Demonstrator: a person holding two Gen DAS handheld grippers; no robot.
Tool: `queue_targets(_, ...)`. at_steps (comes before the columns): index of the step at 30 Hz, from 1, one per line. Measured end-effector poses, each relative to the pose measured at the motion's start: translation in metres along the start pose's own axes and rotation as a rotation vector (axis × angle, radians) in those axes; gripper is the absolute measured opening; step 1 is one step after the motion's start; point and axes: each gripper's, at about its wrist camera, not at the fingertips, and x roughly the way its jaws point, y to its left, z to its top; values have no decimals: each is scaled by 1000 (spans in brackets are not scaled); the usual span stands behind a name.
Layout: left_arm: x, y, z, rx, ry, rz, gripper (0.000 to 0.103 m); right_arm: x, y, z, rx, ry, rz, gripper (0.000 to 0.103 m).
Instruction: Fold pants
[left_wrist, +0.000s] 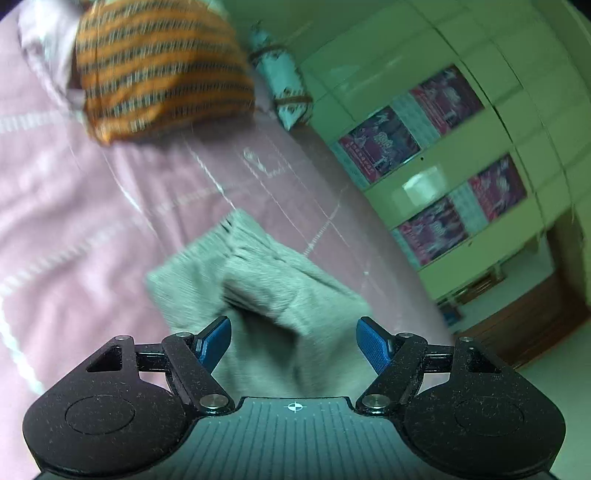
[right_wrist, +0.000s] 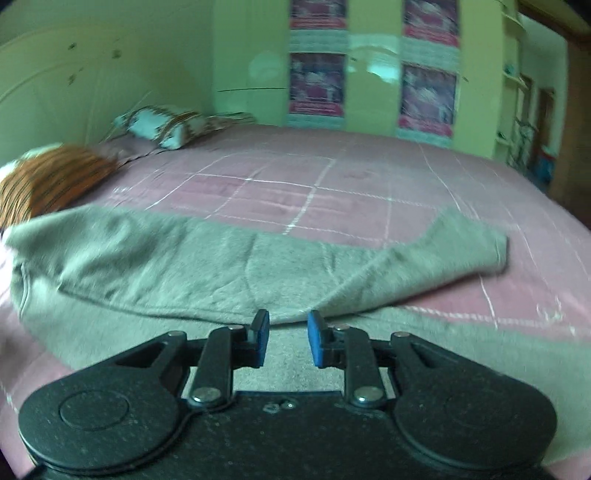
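Note:
Grey fleece pants (right_wrist: 207, 266) lie on a pink bedspread (right_wrist: 332, 184), one leg folded over the other, with a cuff end at the right. In the left wrist view the pants (left_wrist: 273, 280) lie bunched just ahead of the fingers, with the gathered waistband at the far end. My left gripper (left_wrist: 293, 341) is open wide above the grey cloth and holds nothing. My right gripper (right_wrist: 288, 338) is open with a narrow gap, low over the pants' near edge, empty.
An orange striped pillow (left_wrist: 159, 66) and a white patterned pillow (right_wrist: 162, 125) lie at the head of the bed. Green wardrobe doors with pink posters (right_wrist: 373, 62) stand behind the bed. A brown doorway (right_wrist: 546, 110) is at the right.

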Motion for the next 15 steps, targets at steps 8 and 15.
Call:
queue_targets(8, 54, -2, 8, -20, 34, 39, 70, 35, -3, 1, 136, 38, -24, 29)
queue_targets(15, 60, -1, 8, 12, 47, 44, 38, 78, -33, 3, 454, 101, 23, 52)
